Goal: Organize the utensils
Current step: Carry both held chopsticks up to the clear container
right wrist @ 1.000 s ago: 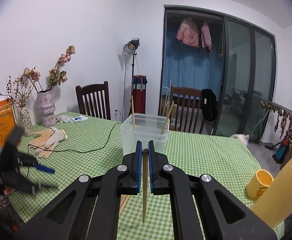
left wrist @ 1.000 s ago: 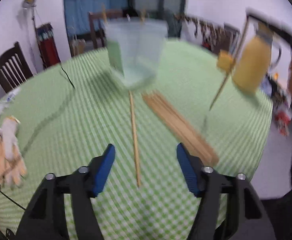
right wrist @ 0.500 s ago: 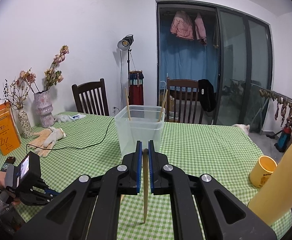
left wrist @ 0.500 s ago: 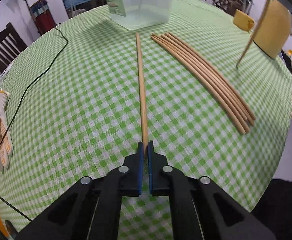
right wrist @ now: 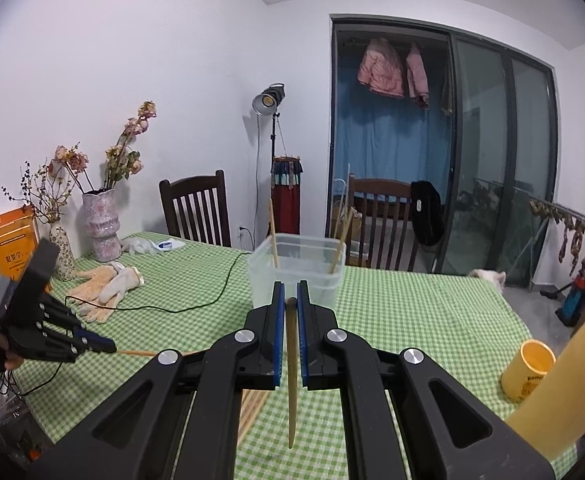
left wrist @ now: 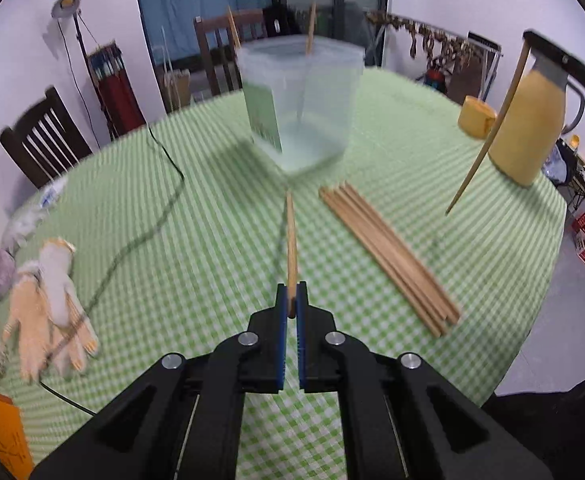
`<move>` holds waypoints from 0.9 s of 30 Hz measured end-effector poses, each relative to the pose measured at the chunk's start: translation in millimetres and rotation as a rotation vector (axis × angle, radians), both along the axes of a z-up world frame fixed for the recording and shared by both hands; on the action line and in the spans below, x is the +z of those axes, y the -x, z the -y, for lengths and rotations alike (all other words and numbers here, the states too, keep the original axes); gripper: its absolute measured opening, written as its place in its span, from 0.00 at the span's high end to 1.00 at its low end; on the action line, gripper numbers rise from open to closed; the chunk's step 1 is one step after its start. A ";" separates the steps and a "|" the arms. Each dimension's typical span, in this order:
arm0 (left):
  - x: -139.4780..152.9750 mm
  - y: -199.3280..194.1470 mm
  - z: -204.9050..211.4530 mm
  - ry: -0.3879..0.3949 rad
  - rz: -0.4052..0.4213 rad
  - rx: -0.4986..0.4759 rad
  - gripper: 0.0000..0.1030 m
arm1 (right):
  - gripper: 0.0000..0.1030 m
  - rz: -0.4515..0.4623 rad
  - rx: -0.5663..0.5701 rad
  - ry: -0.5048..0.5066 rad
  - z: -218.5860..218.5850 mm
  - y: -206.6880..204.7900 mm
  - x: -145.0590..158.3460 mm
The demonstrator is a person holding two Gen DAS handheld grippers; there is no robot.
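Observation:
My left gripper [left wrist: 291,300] is shut on the near end of a single wooden chopstick [left wrist: 290,232], which points forward toward the clear plastic container [left wrist: 300,104] and is held above the cloth. Two chopsticks stand inside that container [right wrist: 298,276]. A bundle of several chopsticks [left wrist: 388,256] lies on the green checked table just right of my left gripper. My right gripper [right wrist: 291,308] is shut on the top of another chopstick [right wrist: 291,380], which hangs down in front of the container. In the right wrist view the left gripper [right wrist: 110,348] appears at the left with its chopstick [right wrist: 136,353].
A yellow jug [left wrist: 528,120] and a yellow cup [left wrist: 475,120] stand at the table's right side. Work gloves [left wrist: 48,300] and a black cable [left wrist: 164,200] lie on the left. A vase of dried flowers [right wrist: 102,224] and wooden chairs [right wrist: 196,208] sit at the far edge.
My left gripper went from open over the single chopstick to shut on its near end, then rose with it off the table. The right gripper kept still with its chopstick.

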State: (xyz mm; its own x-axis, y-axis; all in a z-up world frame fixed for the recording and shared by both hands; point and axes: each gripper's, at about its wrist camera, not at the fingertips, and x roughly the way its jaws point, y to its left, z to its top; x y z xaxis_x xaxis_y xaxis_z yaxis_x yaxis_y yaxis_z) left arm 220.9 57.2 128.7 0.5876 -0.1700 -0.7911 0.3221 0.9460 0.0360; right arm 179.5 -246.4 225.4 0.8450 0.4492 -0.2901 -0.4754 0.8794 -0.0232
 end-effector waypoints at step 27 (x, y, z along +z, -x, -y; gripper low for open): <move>169.0 -69.9 36.2 0.174 0.327 -0.108 0.99 | 0.94 0.130 0.053 -0.005 -44.2 -52.1 84.6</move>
State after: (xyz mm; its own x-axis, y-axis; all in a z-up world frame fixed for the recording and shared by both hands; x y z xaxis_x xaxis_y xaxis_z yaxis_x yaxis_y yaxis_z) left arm 290.8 21.0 297.7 0.7751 -0.3604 -0.5189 0.4188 0.9081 -0.0052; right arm 231.6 -202.2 310.0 0.8506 0.4951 -0.1771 -0.5141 0.8537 -0.0830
